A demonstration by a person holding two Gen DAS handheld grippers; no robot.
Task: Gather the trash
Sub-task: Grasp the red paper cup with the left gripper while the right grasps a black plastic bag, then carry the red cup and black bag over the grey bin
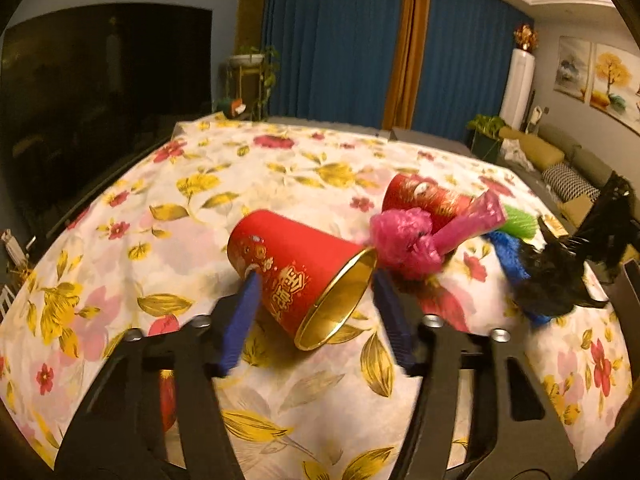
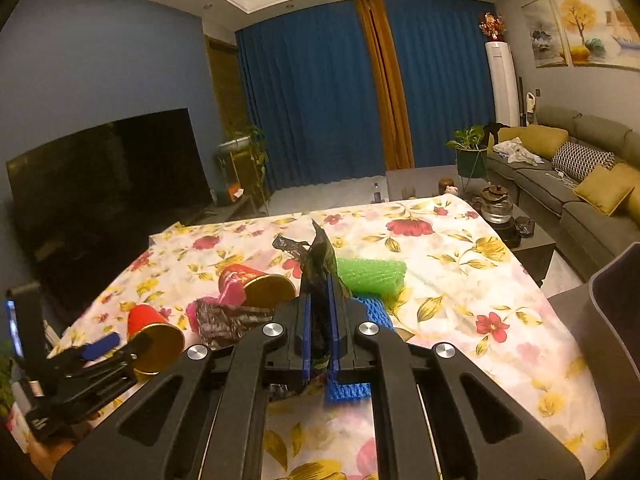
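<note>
Now left tool [image 1: 316, 280] half-open around red cup [image 1: 296, 276], seemingly touching; right tool [image 2: 319, 300] clamps black bag [image 2: 318, 256].

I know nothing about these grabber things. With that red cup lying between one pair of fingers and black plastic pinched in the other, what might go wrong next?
1. The red paper cup with a gold rim lies on its side between the left gripper fingers; squeezing could crush it or roll it away.
2. The black plastic trash bag in the right gripper is pinched by a thin fold and might slip out.
3. The crumpled pink plastic bag sits beside the cup's rim and may get dragged along.
</note>
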